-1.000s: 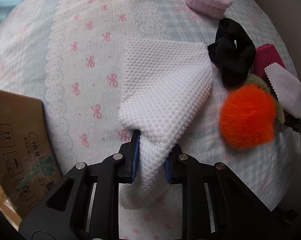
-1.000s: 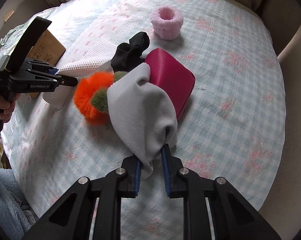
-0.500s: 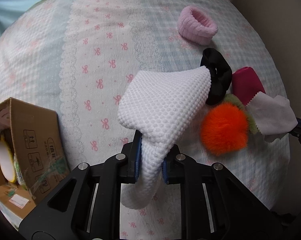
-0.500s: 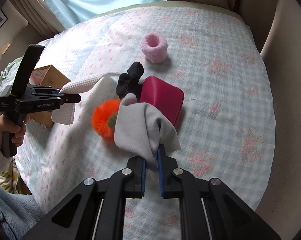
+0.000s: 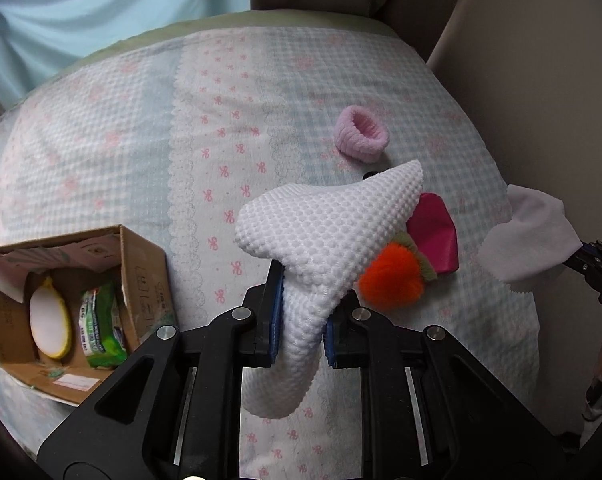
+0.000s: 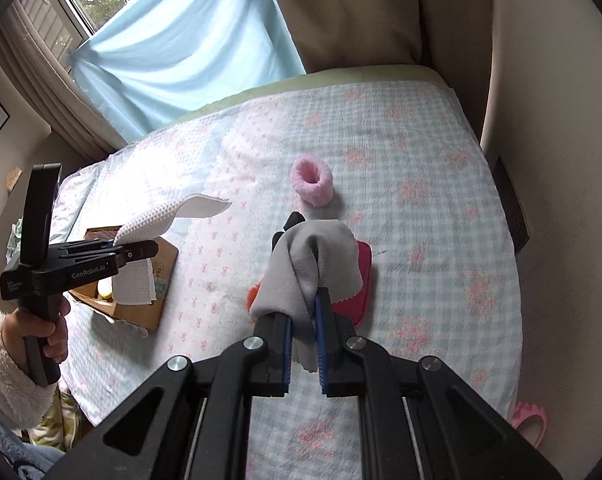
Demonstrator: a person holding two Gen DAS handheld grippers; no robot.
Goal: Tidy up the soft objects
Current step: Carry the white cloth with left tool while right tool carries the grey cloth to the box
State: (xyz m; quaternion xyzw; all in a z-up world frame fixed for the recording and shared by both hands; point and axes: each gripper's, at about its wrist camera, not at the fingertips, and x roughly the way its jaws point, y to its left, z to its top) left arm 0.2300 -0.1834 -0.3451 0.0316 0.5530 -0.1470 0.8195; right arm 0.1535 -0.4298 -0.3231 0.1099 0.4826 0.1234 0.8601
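My left gripper [image 5: 301, 316] is shut on a white waffle-textured cloth [image 5: 329, 236] and holds it above the bed; both also show at the left of the right wrist view, gripper [image 6: 149, 249] and cloth [image 6: 149, 220]. My right gripper [image 6: 303, 328] is shut on a grey fleece cloth [image 6: 301, 264], lifted off the bed; that cloth also shows at the right of the left wrist view [image 5: 529, 240]. An orange pompom [image 5: 393, 280], a magenta pouch [image 5: 437, 236] and a pink scrunchie [image 5: 361, 136] lie on the bed. A black scrunchie [image 6: 291, 224] is mostly hidden.
An open cardboard box [image 5: 145, 264] holding a yellow-rimmed item and a green packet sits on the bed at left, below the left gripper in the right wrist view [image 6: 157, 304]. A beige headboard and cushions border the far and right sides. The checked bedspread [image 6: 441, 208] covers the bed.
Both grippers have risen and pulled back, lifting their cloths clear of the pile. The box has come fully into the left wrist view. The grey cloth has moved right, away from the pompom.
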